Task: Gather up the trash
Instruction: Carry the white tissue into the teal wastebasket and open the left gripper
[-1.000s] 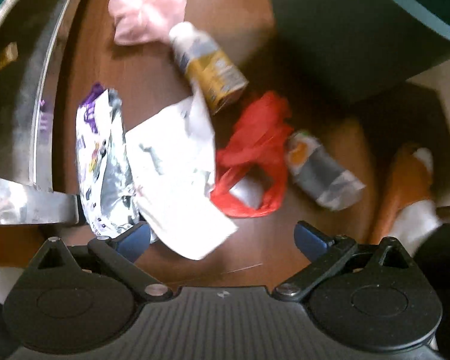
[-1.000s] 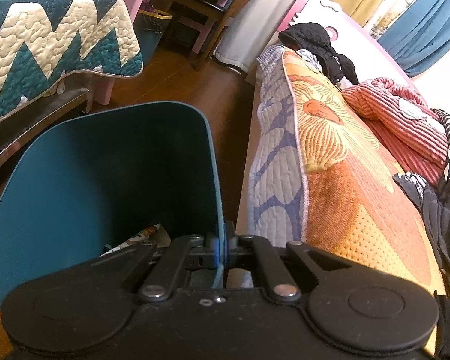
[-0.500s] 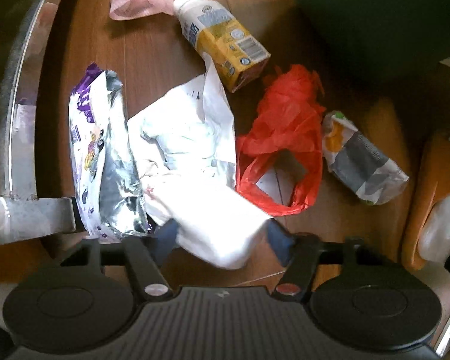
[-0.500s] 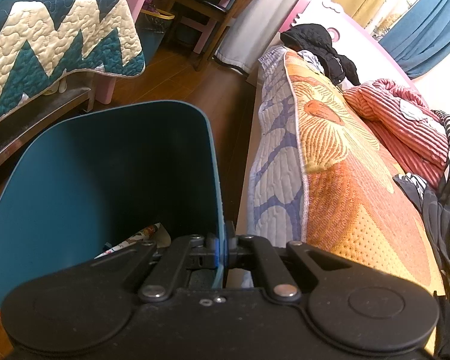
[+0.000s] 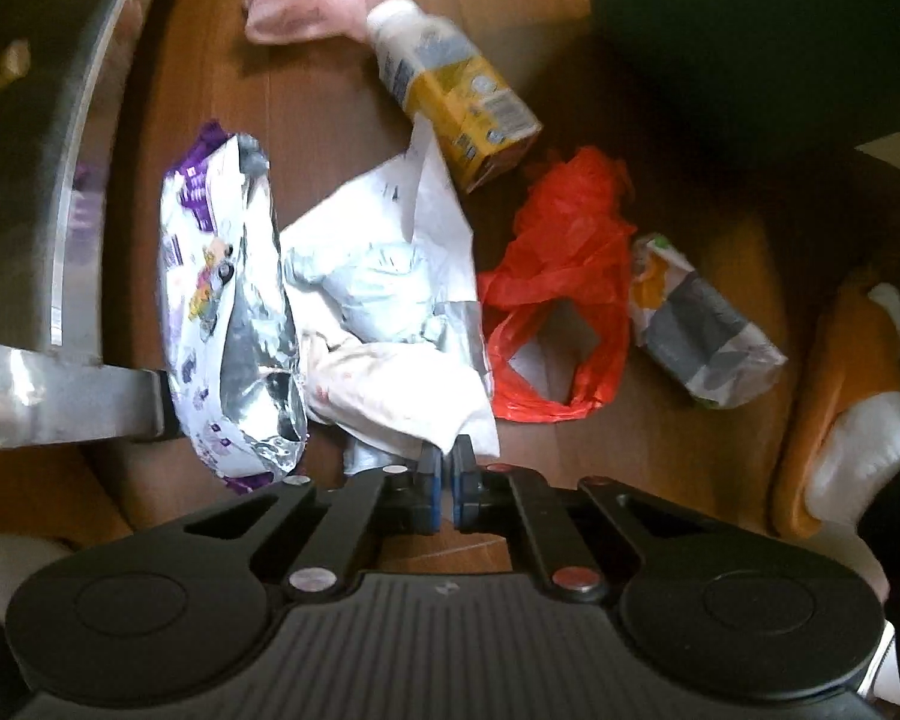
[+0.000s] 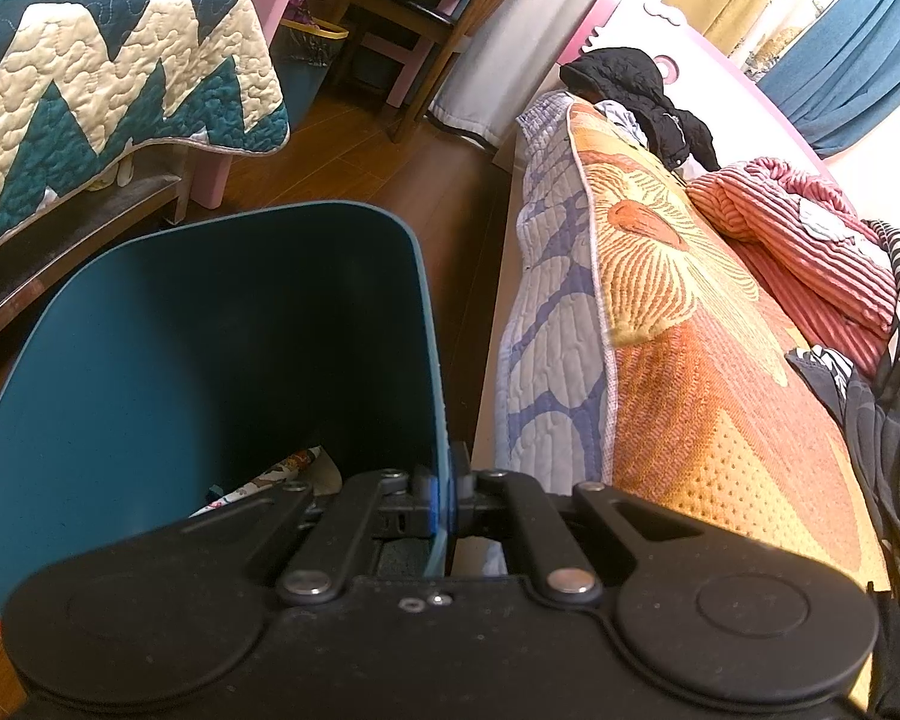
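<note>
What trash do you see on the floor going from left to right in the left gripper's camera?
Silver and purple snack bag → crumpled white paper → red plastic bag → grey and orange wrapper. The yellow bottle and pink bag lie farther back, so they are left out.

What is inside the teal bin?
At the bottom of the teal bin, a printed wrapper shows; the right gripper, clamped on the rim, hides the rest.

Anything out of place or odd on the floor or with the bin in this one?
Only the expected litter strewn on the wood floor: white wrapper pinched by the left gripper, foil bag, toppled bottle, red bag. The right gripper clamps the teal bin rim.
</note>
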The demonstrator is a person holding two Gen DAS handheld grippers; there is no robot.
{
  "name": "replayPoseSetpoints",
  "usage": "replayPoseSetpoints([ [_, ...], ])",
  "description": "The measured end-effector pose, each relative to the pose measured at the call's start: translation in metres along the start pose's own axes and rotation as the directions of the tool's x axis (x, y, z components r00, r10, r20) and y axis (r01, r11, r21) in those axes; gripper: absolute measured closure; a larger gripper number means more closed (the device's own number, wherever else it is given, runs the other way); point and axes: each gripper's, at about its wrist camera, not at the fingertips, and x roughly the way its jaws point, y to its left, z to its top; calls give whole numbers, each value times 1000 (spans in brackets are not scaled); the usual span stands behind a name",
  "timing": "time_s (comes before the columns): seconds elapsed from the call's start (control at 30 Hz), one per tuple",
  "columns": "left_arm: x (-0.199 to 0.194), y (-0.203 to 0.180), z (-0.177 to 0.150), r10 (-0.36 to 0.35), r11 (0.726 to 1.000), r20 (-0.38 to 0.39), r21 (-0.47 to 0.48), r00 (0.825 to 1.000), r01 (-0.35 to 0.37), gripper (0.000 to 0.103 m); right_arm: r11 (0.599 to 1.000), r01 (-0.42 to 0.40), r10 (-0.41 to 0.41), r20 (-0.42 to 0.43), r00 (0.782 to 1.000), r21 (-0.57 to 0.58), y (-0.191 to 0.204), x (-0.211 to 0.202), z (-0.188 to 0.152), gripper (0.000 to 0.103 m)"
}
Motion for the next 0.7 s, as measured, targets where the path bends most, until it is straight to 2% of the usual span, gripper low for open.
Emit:
replayPoseSetpoints([
  [0.23, -67, -4, -5, -39, 999, 108, 20, 993, 37, 101, 1000, 0, 0, 0, 1000, 2, 0, 0, 0, 99],
  [0.37, -116, -17, -7, -109, 994, 198, 47, 974, 102, 101, 1000, -1, 1, 1, 1000, -1, 1, 0, 0, 99],
  [0.53, -178, -35, 0, -184, 982, 327, 102, 927, 159, 101, 1000, -4, 4, 3, 1000, -11, 2, -1, 1, 99],
  [0.7, -226, -49, 21, -259, 965, 411, 151, 874, 216, 101, 1000, -8, 8, 7, 1000, -17, 4, -2, 2, 99],
])
